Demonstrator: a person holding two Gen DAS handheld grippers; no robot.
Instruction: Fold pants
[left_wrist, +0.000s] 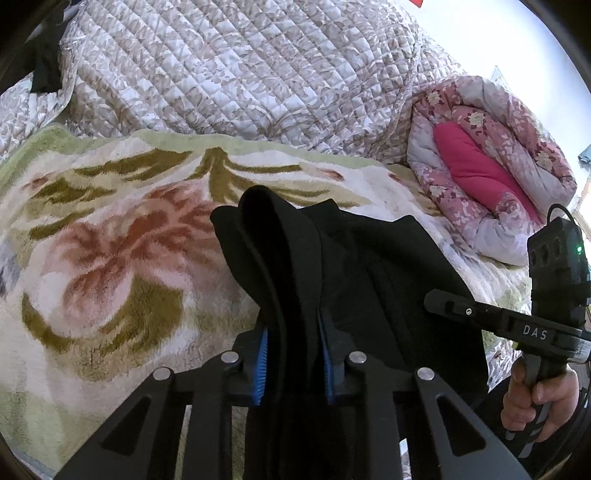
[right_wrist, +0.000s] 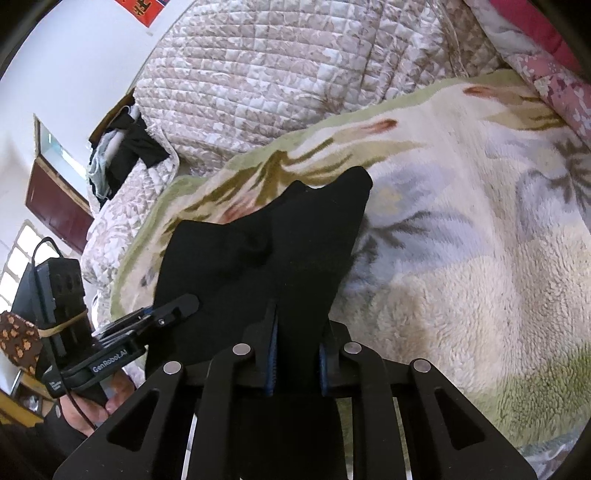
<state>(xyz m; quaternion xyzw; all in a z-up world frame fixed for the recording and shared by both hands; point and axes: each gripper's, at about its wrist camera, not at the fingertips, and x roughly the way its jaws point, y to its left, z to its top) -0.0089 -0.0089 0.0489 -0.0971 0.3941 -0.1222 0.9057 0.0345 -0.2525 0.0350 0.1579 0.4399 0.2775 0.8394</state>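
Left gripper (left_wrist: 293, 363): its blue-padded fingers (left_wrist: 261, 363) are clamping a bunched fold of the black fabric pants (left_wrist: 332, 266), which are rising out of the jaws in a thick ridge and draping away to the right. Right gripper (right_wrist: 295, 363): it is likewise pinching the same pants (right_wrist: 266, 251) between its blue pads (right_wrist: 273, 363), with cloth filling the gap between the jaws. Both claws are therefore grasping the garment, neither released.

The pants are hanging between the two tools, lifted at the gripped edges, with the far portion sagging toward the fluffy cream blanket with a green, pink and grey flower pattern (left_wrist: 110, 258) (contact with the blanket under the dark cloth is not resolvable from either view). In the right wrist view one pointed corner of the fabric is reaching out over the blanket (right_wrist: 461, 258).

In the left wrist view the right gripper (left_wrist: 436, 301) is showing at the right edge, with the person's right hand (left_wrist: 535, 402) wrapping its handle. In the right wrist view the left gripper (right_wrist: 184, 304) is showing at lower left, its tip against the pants.

Behind the blanket a quilted beige-and-white floral bedspread (left_wrist: 240, 66) is lying heaped. A rolled pink floral quilt with a magenta lining (left_wrist: 487, 173) is sitting at the far right.
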